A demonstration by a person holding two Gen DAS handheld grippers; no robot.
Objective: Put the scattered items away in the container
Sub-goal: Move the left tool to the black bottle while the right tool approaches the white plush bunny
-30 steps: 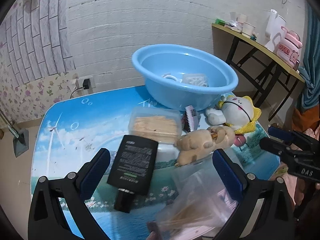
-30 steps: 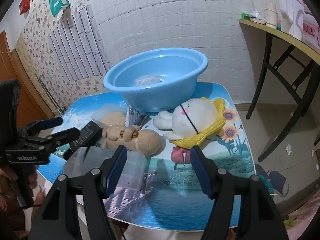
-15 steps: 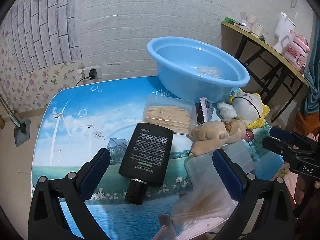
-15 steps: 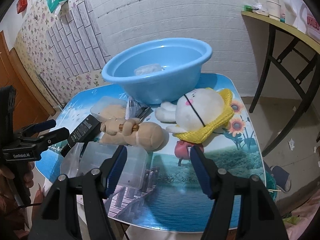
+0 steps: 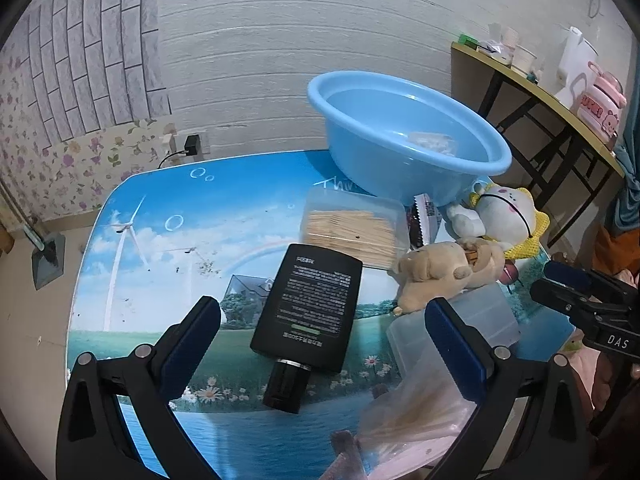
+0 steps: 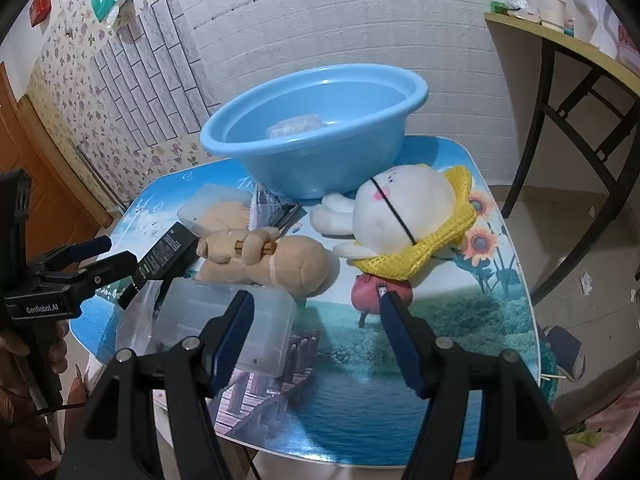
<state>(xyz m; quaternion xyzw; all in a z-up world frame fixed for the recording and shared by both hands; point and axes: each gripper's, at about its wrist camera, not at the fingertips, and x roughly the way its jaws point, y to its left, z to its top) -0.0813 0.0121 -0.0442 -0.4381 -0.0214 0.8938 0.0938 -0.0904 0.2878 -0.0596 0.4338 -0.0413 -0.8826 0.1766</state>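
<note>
The basin (image 5: 408, 148) stands at the table's (image 5: 160, 240) far edge (something pale inside). Both claws, left (image 5: 320, 344) and right (image 6: 316, 336), hang open and empty above a black bottle (image 5: 312, 304) and clear box (image 6: 228, 328).

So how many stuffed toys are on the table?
2. The tan bear lies in the middle, by the black bottle. The white bunny in the yellow hat lies to its right, beside the blue basin. None seem hidden.
</note>
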